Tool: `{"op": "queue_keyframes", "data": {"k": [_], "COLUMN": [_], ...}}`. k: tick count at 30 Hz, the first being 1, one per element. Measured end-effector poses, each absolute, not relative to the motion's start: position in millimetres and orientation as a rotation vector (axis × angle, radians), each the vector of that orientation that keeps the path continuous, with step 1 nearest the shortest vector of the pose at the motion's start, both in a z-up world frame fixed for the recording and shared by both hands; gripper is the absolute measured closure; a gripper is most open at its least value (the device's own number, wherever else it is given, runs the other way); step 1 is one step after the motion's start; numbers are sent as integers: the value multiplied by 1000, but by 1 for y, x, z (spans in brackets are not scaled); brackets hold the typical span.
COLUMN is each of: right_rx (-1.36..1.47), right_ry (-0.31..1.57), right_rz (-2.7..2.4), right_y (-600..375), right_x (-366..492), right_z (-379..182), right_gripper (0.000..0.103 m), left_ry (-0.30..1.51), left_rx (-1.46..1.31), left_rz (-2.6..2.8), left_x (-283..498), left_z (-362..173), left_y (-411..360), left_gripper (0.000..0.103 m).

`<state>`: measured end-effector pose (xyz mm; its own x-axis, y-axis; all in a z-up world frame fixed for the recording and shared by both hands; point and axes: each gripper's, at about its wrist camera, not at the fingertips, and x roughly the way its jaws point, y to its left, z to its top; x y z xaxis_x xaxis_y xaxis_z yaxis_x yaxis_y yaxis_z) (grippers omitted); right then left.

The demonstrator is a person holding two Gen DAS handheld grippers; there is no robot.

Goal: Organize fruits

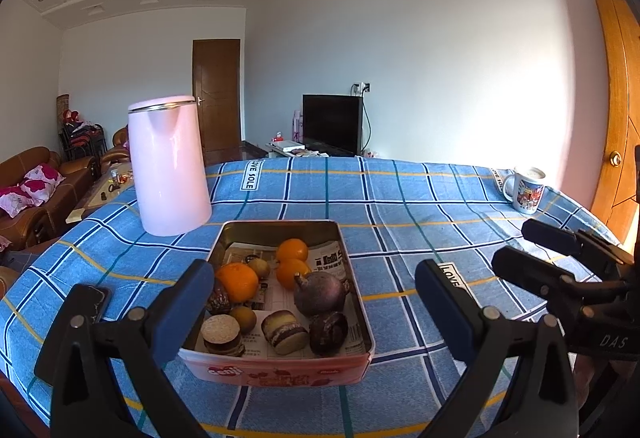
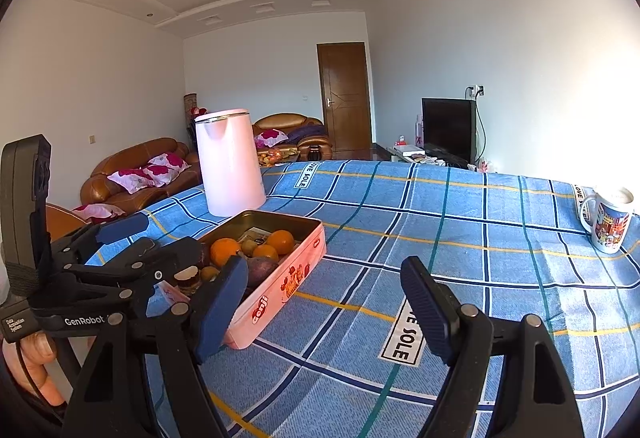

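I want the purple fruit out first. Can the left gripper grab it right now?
Probably yes. The left gripper is open, the tin has no lid, and the purple fruit lies on top, in line between the fingers.

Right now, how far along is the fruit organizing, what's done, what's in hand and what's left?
Done: nothing shows as sorted; the oranges, small brownish fruits and cakes lie mixed in the tin. In hand: nothing. The left gripper is open around the tin; the right gripper is open over bare tablecloth. Left: apparently all of the sorting.
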<state>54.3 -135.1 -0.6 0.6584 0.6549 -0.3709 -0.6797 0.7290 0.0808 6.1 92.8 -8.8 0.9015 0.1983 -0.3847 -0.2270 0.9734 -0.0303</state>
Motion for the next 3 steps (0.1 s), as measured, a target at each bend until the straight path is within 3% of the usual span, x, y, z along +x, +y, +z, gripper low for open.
{"op": "queue_keyframes", "data": {"k": [3], "right_rx": [-74], "right_ry": [395], "right_rz": [739], "right_y": [-140], "right_x": [57], "right_z": [-2], "right_gripper": [23], "left_ry": [400], "left_rx": [-73], "left_rz": [209], "left_x": [5], "left_z": [-9], "left_y": [92], "left_gripper": [0]}}
